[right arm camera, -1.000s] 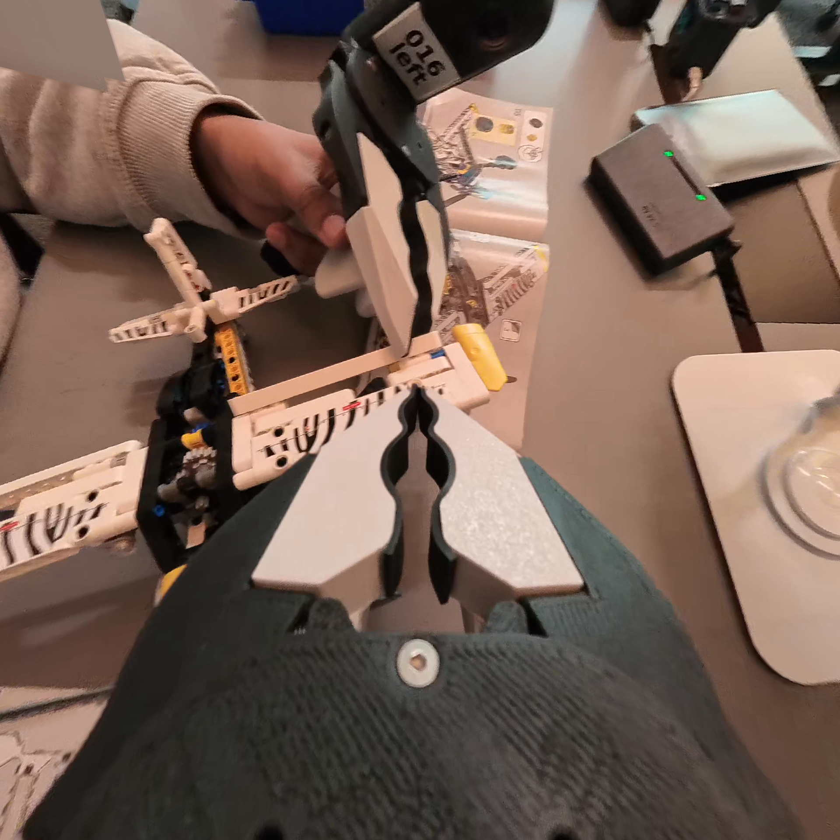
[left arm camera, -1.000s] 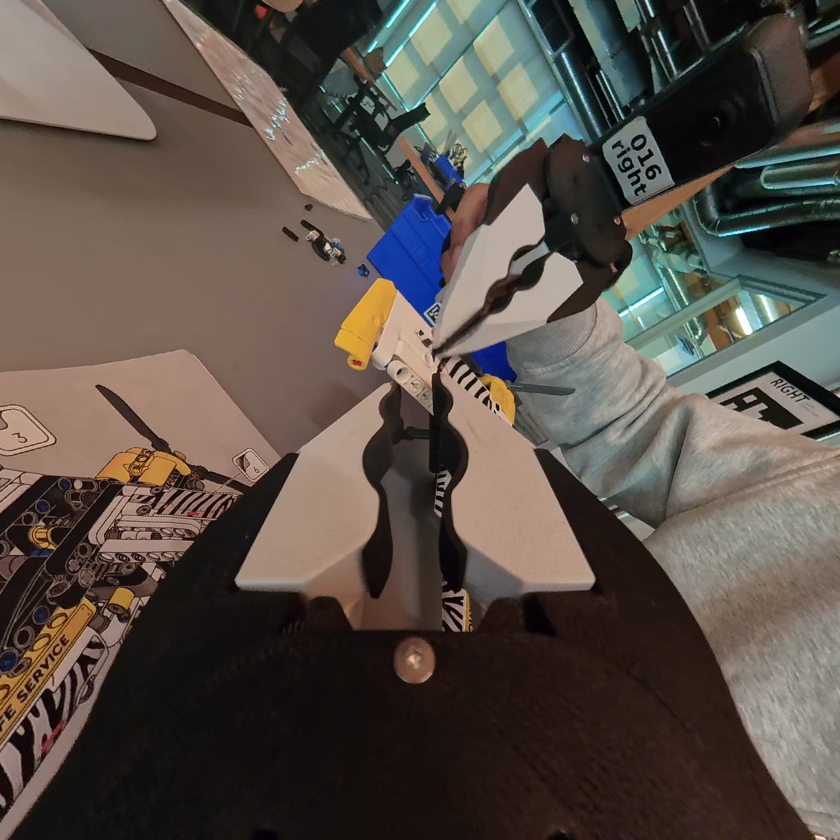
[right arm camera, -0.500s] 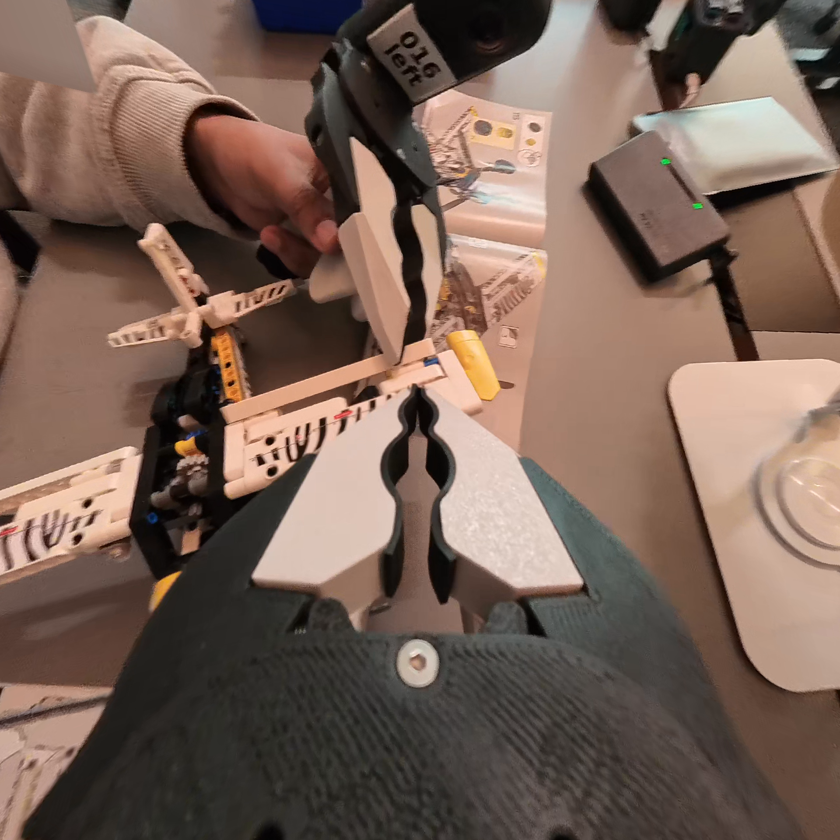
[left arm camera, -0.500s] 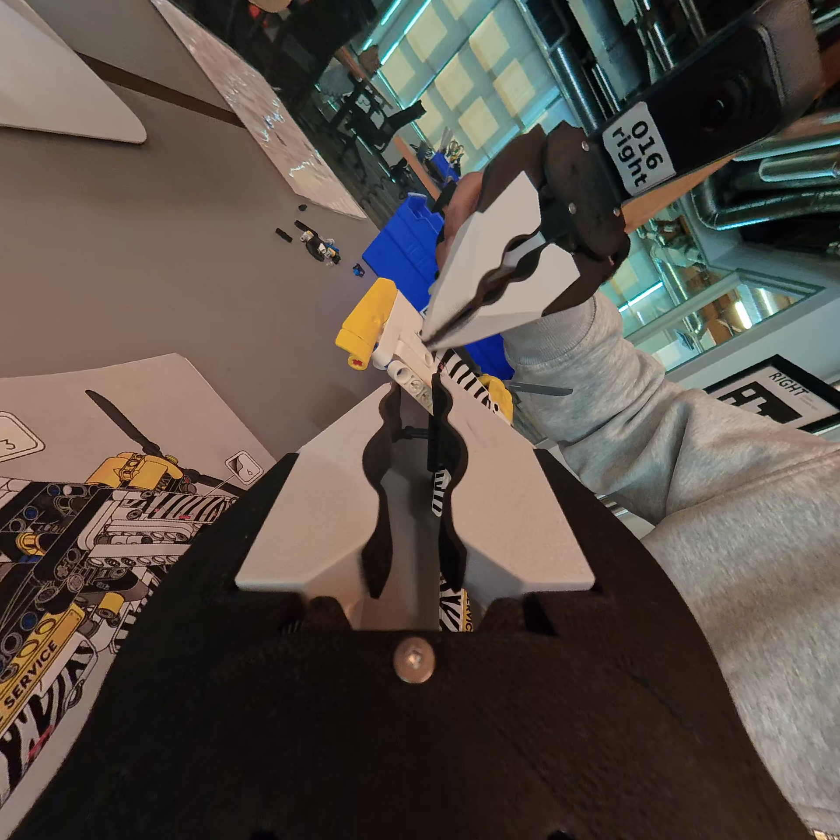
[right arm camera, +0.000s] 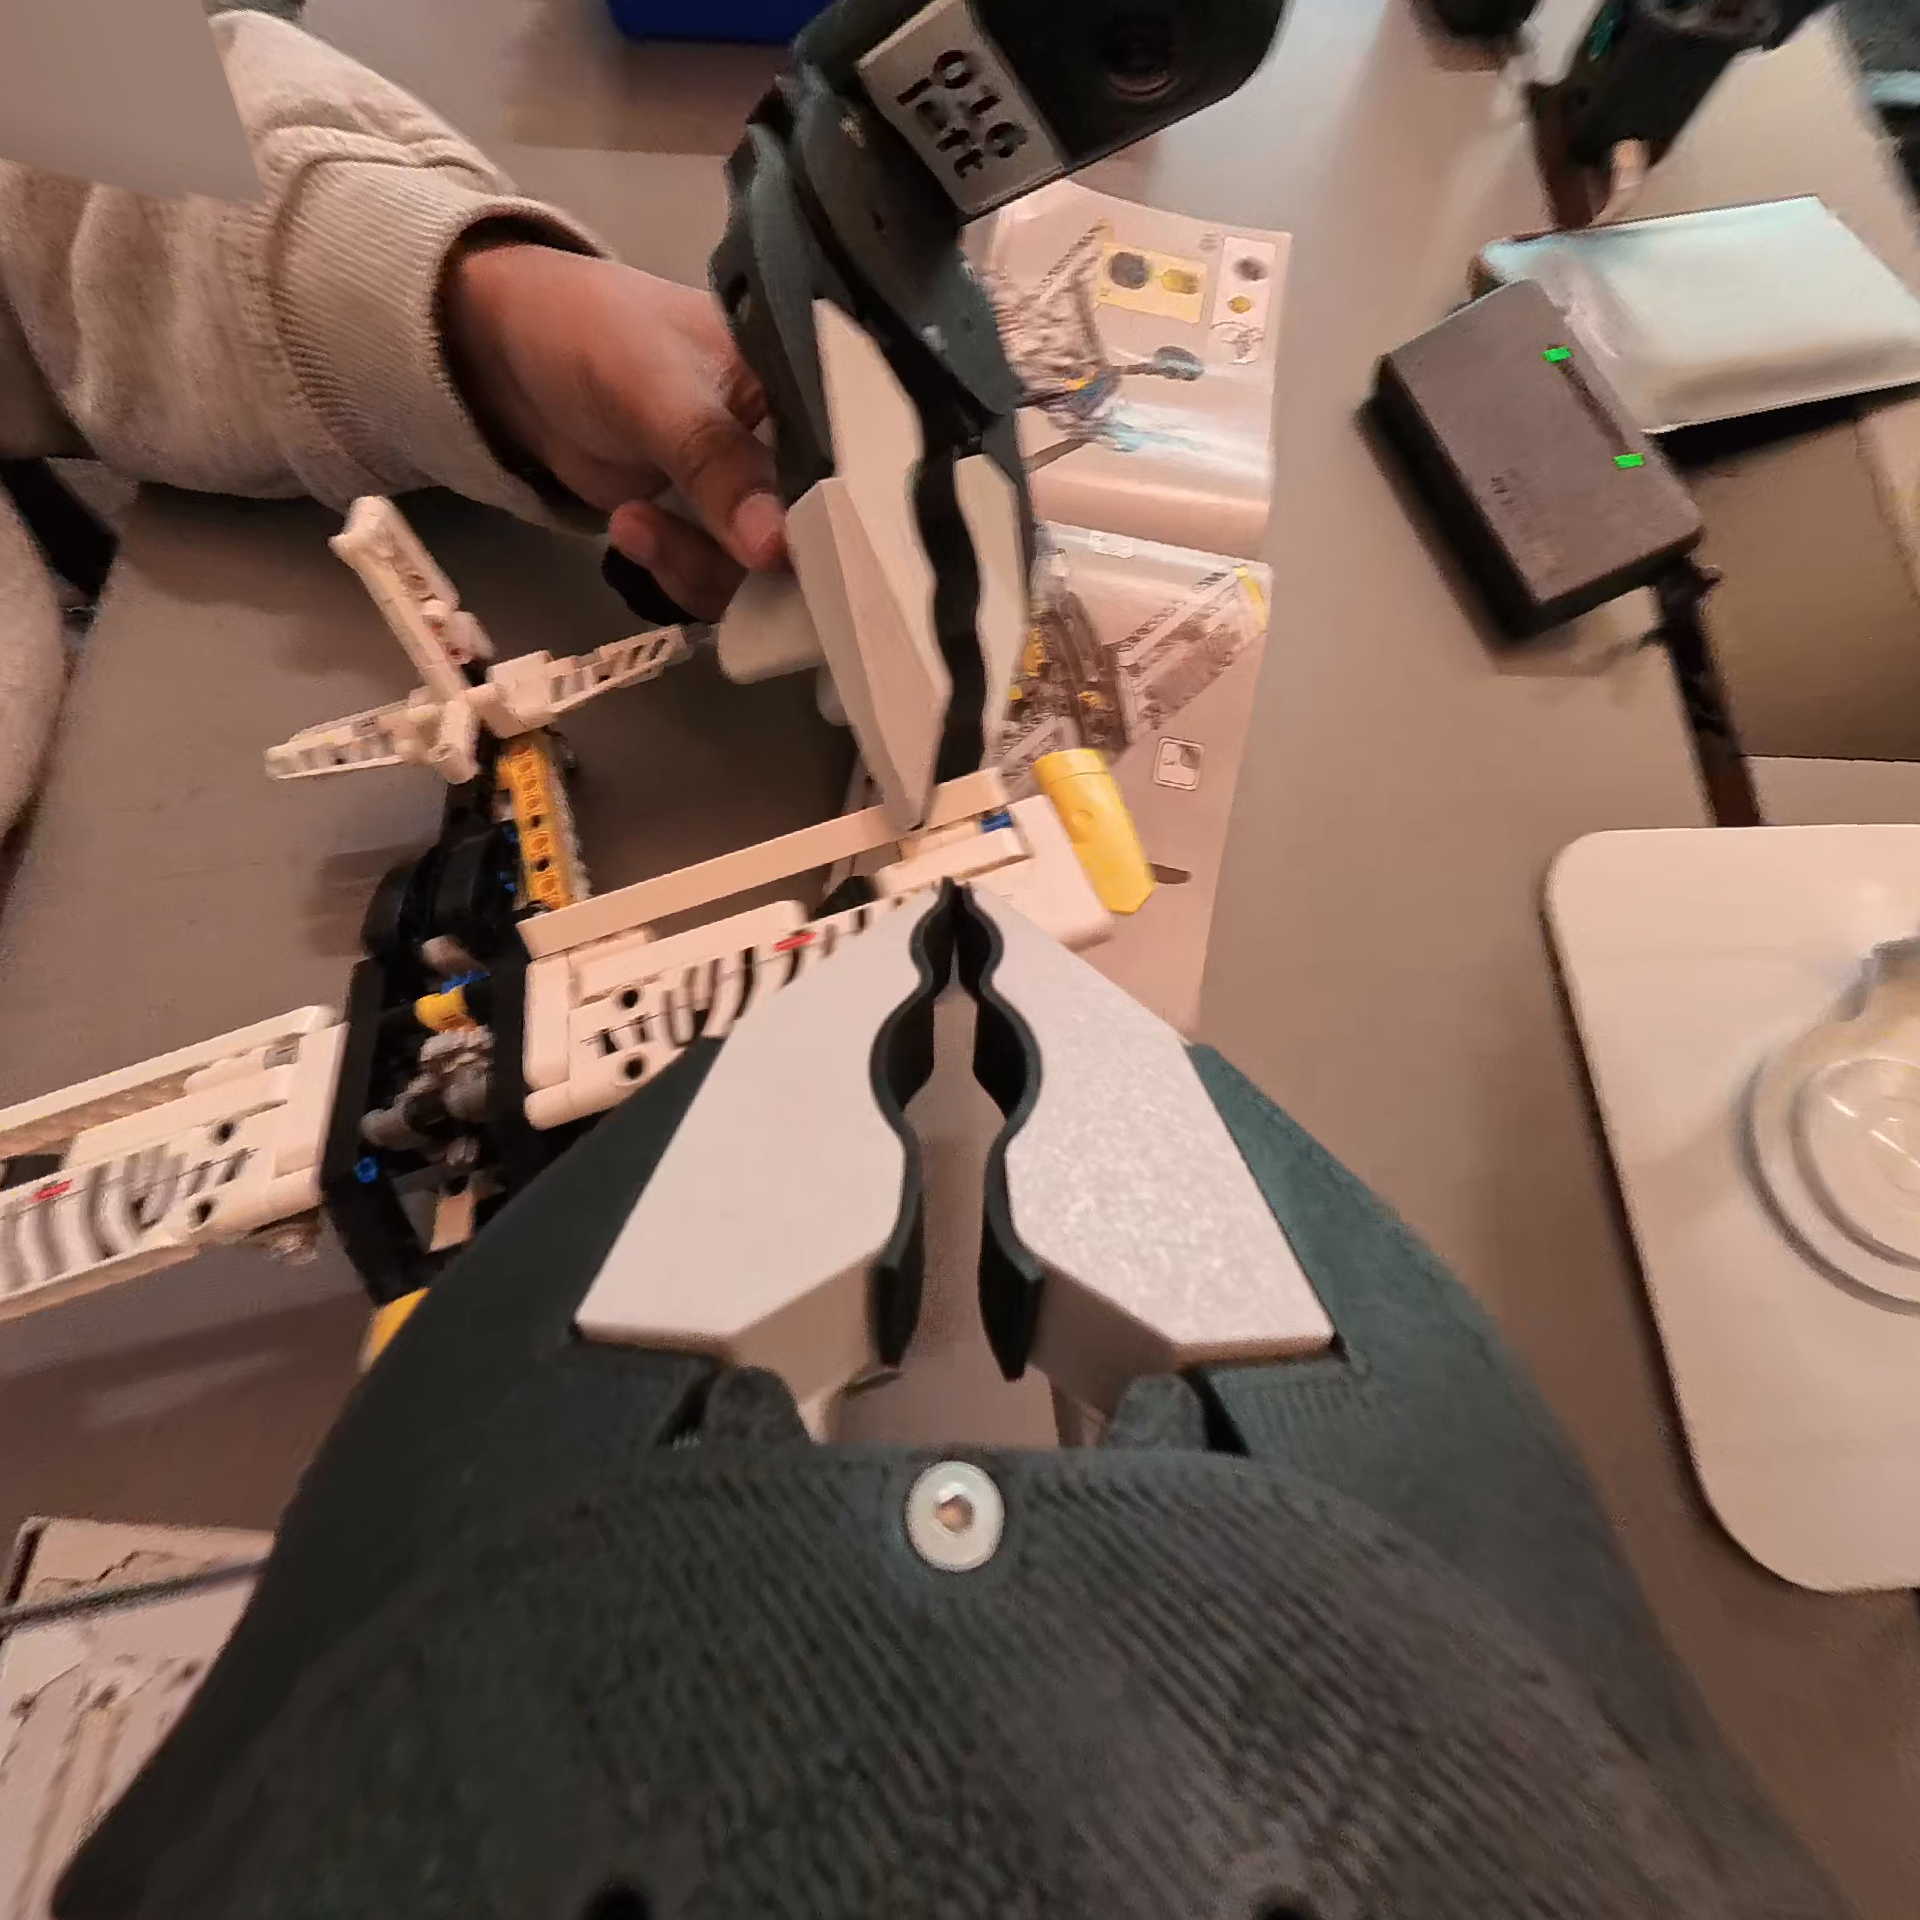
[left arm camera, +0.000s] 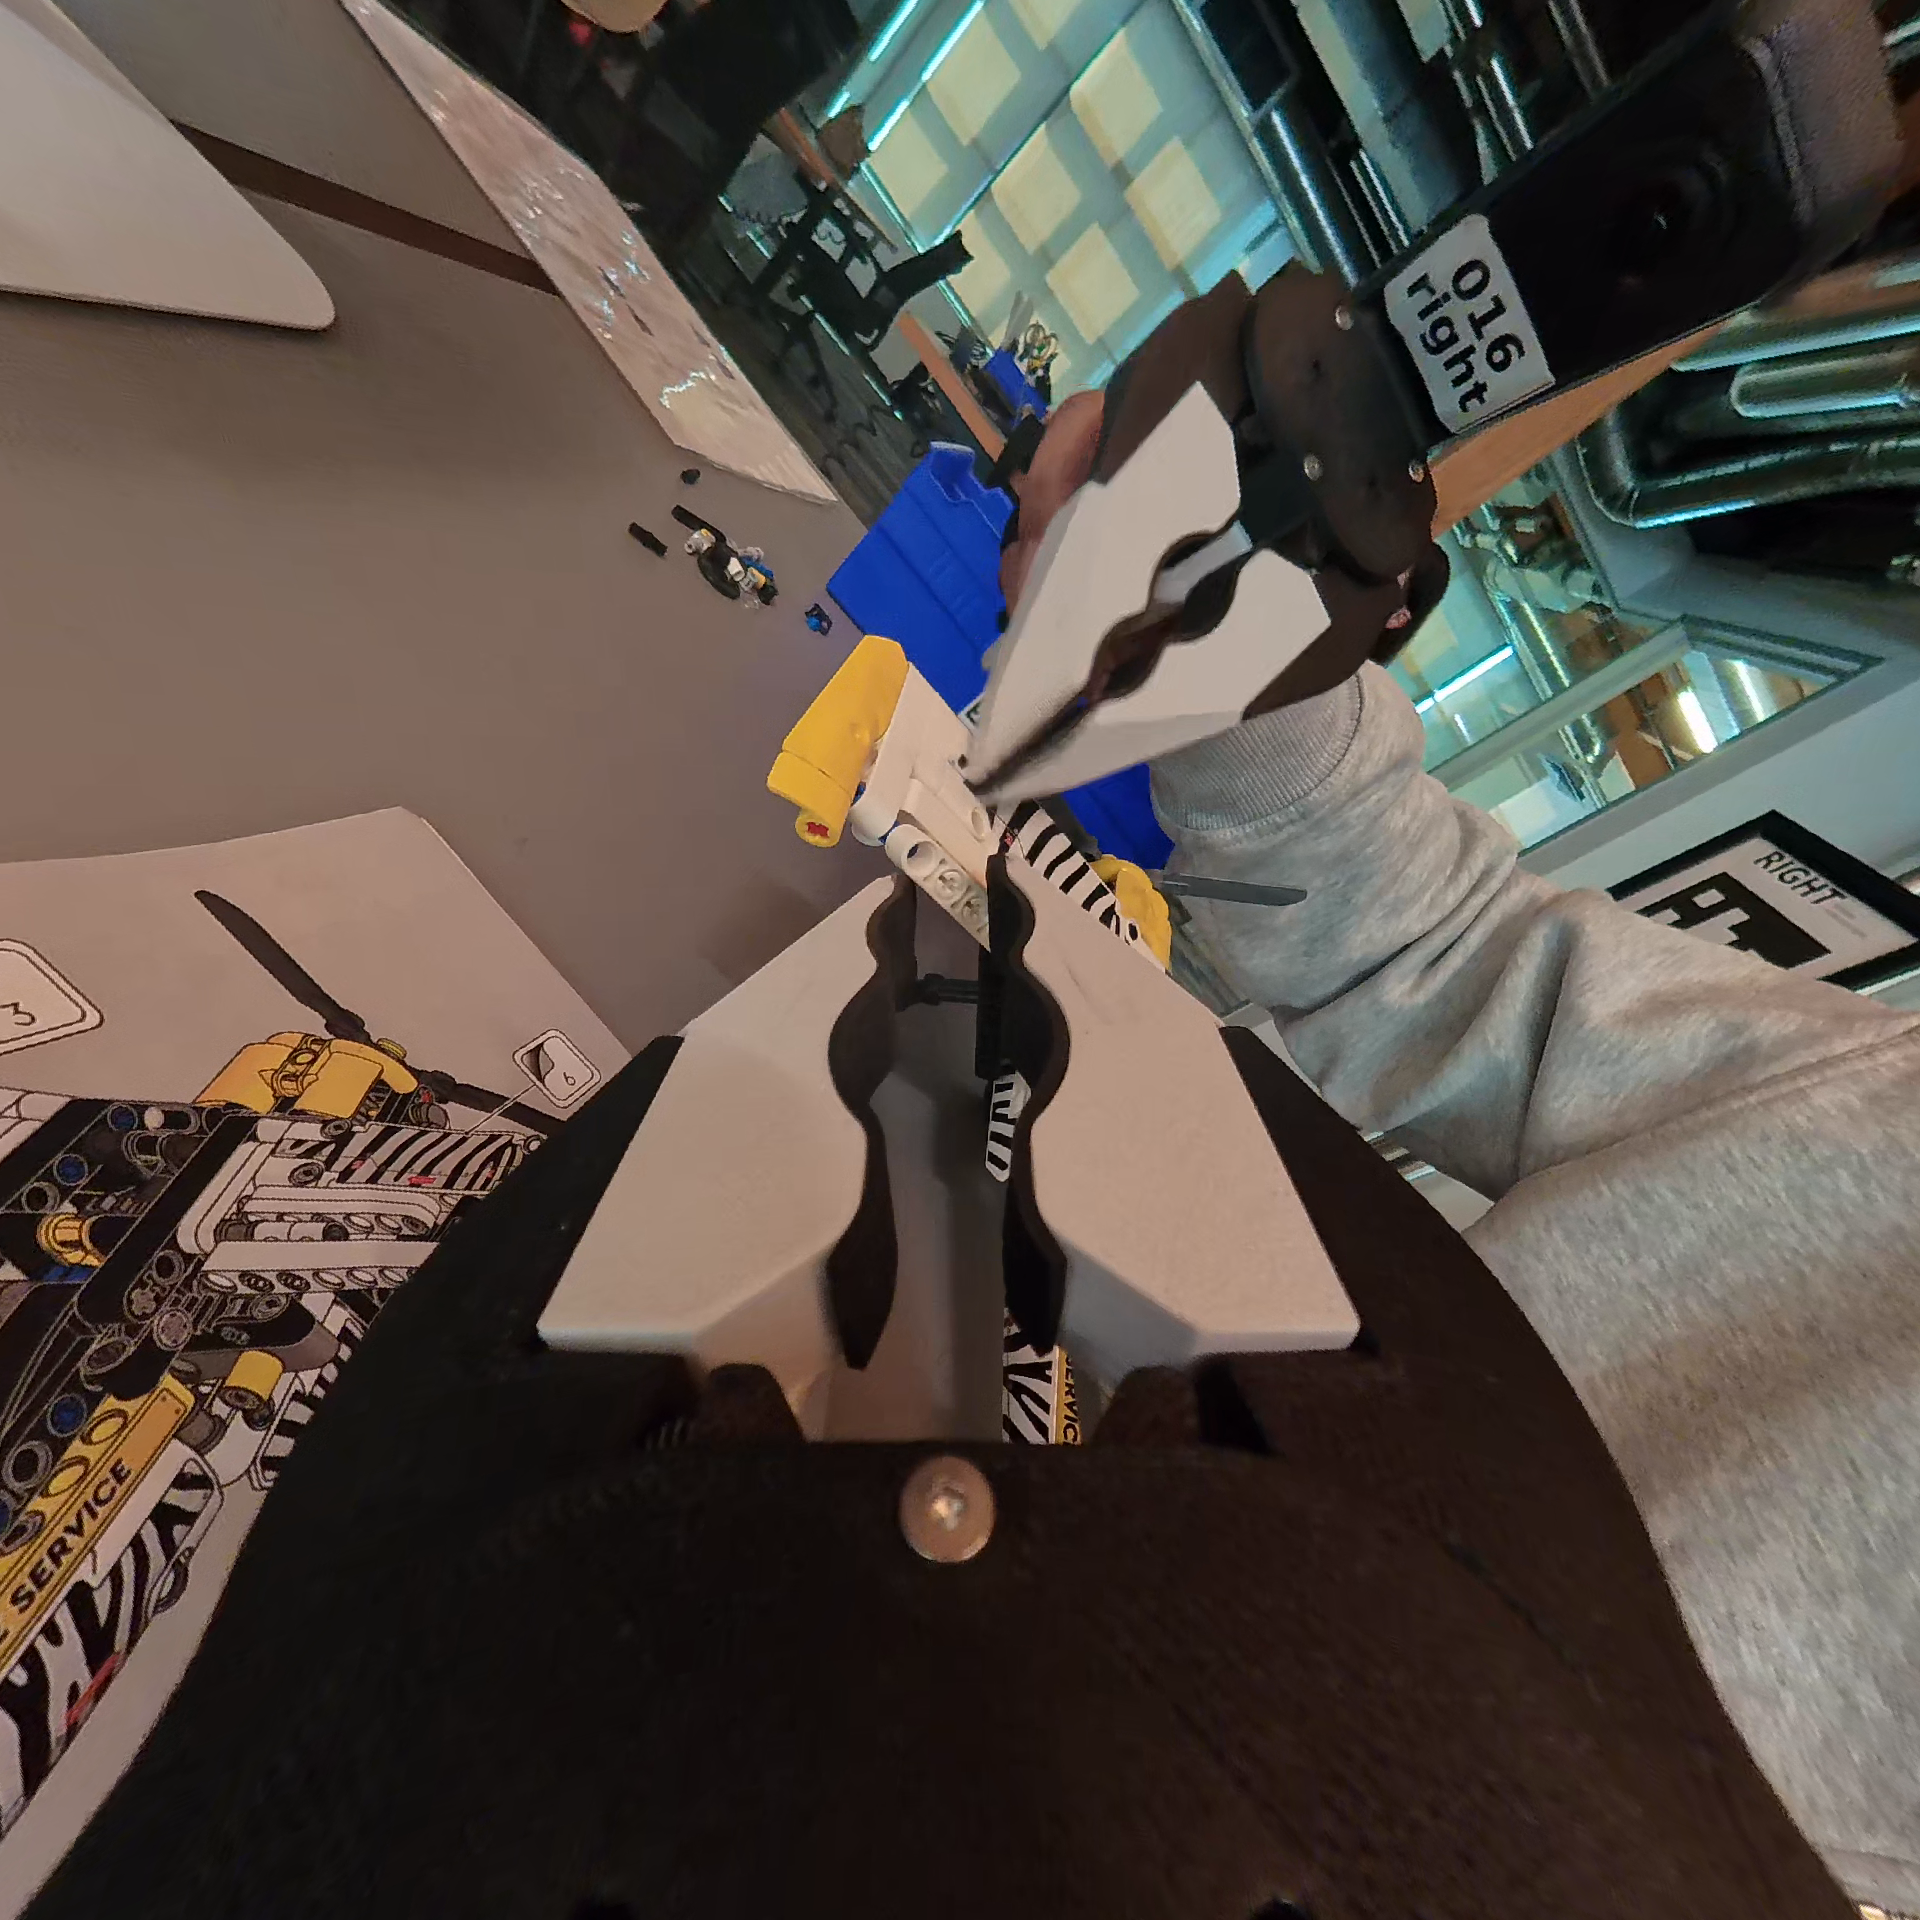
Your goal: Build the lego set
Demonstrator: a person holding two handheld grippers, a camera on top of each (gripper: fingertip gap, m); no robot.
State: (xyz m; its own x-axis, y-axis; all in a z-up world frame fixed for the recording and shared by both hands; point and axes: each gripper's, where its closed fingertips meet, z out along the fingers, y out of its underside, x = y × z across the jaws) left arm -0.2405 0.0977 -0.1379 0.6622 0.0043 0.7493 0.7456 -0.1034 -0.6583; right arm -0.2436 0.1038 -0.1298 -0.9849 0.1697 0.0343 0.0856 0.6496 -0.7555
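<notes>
Grey table [right arm camera: 1403, 831]: lego model [right arm camera: 644, 966] at left of the right wrist view; instruction booklet [right arm camera: 1153, 468] at upper centre; black box [right arm camera: 1527, 457] and white mat [right arm camera: 1704, 1195] at right. Left wrist view: loose small pieces [left arm camera: 727, 556] and blue bin [left arm camera: 925, 561] at upper centre.

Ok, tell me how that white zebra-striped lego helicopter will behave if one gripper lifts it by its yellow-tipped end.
The white zebra-striped lego helicopter is long, so it would probably sag or pivot about the yellow-tipped end. Its thin rotor blades look likely to spin or snap off. Smooth plastic may slip.

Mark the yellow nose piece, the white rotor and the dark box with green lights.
yellow nose piece [right arm camera: 1091, 831]: right wrist view, its top face.
white rotor [right arm camera: 488, 707]: right wrist view, hub.
dark box [right arm camera: 1527, 468]: right wrist view, lid.
</notes>
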